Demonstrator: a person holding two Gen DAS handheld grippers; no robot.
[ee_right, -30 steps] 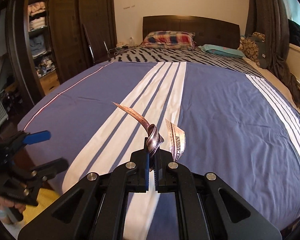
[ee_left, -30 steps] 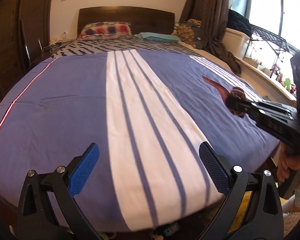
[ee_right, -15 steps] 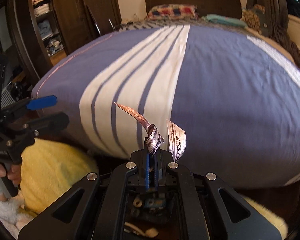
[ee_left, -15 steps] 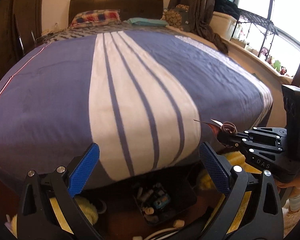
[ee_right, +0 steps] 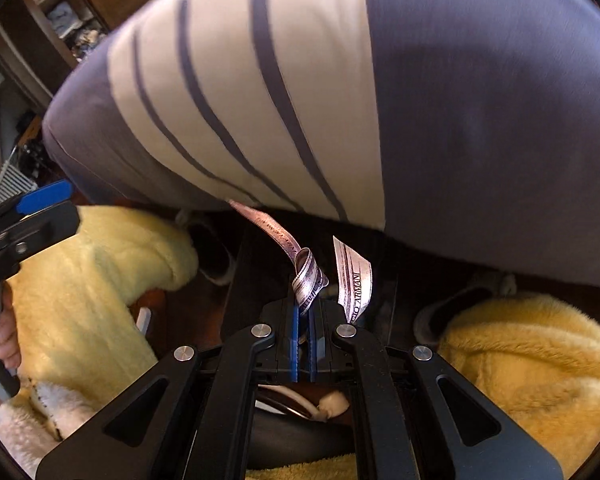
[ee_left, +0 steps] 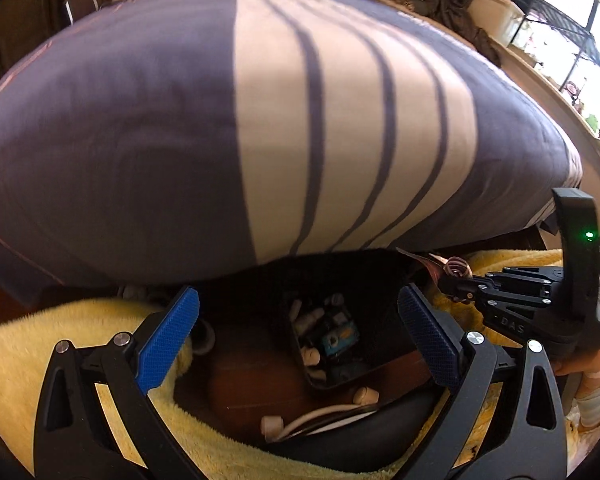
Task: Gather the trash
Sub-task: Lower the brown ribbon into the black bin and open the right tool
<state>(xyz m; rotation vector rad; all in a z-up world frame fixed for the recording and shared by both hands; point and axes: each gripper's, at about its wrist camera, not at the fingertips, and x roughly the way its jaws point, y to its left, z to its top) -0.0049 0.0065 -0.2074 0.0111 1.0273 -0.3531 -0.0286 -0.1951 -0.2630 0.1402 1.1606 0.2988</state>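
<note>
While pinched tight on the ribbon (ee_right: 309, 276), right gripper (ee_right: 305, 312) tilted steeply down past bed foot; pads together, only ribbon between. Ribbon: pinkish-white, printed lettering, looped at pads, one tail out to 11 o'clock, other end curling up at 1 o'clock. In left wrist view same ribbon (ee_left: 456, 270) at 3 o'clock, sticking from right gripper (ee_left: 446, 282) tip, above dark gap under bed edge. Left gripper (ee_left: 300, 328) wide open, blue pads (ee_left: 168, 334) far apart, nothing between them, nothing held. Black bin (ee_left: 328, 344) just past open jaws, dead centre toward 6 o'clock, on floor below bed edge, holding small white bits and a blue-labelled item. Ribbon above and toward 2 o'clock of bin, not in it. Blue bedspread (ee_left: 120, 120) with white band and thin dark stripes filling 12 o'clock half of both views. Yellow fluffy fabric (ee_right: 532, 360) at 4 and 8 o'clock in right view, both lower corners in left. Hand (ee_right: 4, 332) on left gripper handle at 9 o'clock in right view. Some motion blur.
</note>
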